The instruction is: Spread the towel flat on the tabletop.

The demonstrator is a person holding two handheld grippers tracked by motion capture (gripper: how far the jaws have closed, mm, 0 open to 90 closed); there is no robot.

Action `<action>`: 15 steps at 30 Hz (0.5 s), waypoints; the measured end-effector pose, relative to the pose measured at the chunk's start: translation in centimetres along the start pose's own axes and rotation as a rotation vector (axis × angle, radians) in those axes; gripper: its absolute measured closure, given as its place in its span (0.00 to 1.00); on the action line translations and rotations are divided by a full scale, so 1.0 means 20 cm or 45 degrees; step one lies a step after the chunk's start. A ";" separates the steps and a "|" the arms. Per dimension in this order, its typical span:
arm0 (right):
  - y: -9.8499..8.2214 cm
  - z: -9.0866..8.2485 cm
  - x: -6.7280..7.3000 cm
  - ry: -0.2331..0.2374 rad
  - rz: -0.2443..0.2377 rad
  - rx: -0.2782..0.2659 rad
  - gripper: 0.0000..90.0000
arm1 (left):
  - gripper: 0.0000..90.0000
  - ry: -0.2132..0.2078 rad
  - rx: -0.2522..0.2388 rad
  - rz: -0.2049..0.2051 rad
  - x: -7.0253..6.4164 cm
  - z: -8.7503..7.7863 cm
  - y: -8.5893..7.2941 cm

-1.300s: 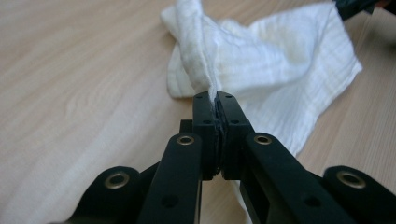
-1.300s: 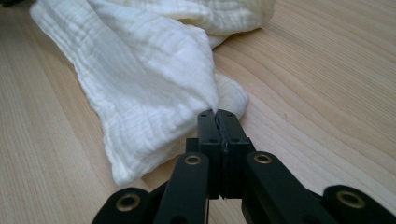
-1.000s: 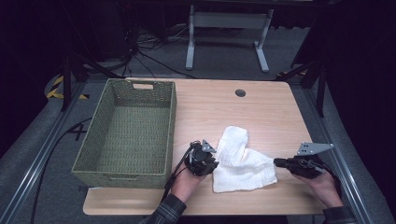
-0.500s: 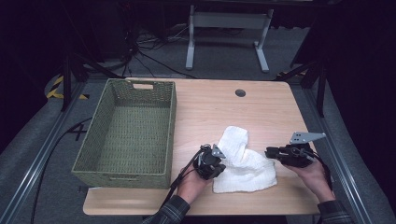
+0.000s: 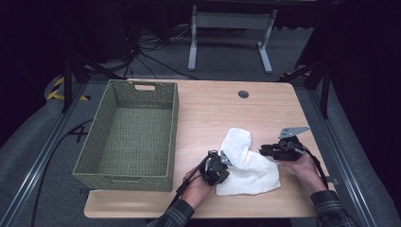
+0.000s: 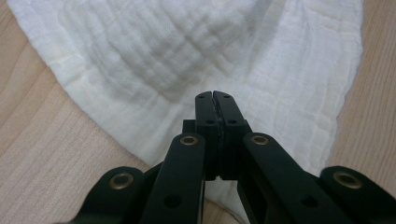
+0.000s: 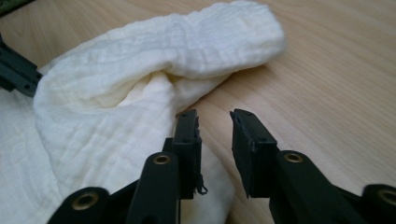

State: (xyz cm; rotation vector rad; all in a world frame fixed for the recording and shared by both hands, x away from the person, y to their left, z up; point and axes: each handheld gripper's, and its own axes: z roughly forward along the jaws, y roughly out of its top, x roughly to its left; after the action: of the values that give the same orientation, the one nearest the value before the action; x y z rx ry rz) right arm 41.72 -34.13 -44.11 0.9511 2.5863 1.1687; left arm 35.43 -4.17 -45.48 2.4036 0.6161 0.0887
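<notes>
1. High view: the crumpled white muslin cloth [image 5: 246, 163] lies on the pale wooden table [image 5: 213, 109], between the two grippers and to the right of the empty green woven basket [image 5: 130, 135]. The left gripper [image 5: 222, 163] sits at the cloth's near-left edge, touching it. The right gripper [image 5: 265, 150] lies level at the cloth's right side, pointing left into it. The cloth's long axis runs from its rolled far end, up and slightly left, down to the flat near part, so its bulk lies between the hands and both are about equally near.

2. Left gripper view: the left gripper [image 6: 214, 95] is clenched, its jaws pressed together with no gap, their tips low on the white cloth [image 6: 187, 56]. Whether a thin fold is pinched between them I cannot tell. The cloth spreads ahead of the tips and to both sides; the bare table [image 6: 32, 140] shows to the left.

3. Right gripper view: the right gripper [image 7: 215, 119] has its jaws parted, and they have just been opening, with bare wood in the gap. The cloth [image 7: 121, 112] lies just left of the left jaw, brushing it, its rolled end stretching ahead and to the right. I judge a short leftward shift would bring that fold between the jaws.
</notes>
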 end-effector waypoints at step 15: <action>-0.02 0.08 0.07 0.002 -0.135 0.106 0.99 | 1.00 0.004 0.016 0.014 0.00 0.00 0.00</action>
State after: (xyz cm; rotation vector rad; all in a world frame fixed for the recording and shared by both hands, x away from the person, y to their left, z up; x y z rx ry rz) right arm 41.07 -32.39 -45.31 0.8171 2.6691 1.0431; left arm 35.40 -4.19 -45.39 2.4194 0.6071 0.0935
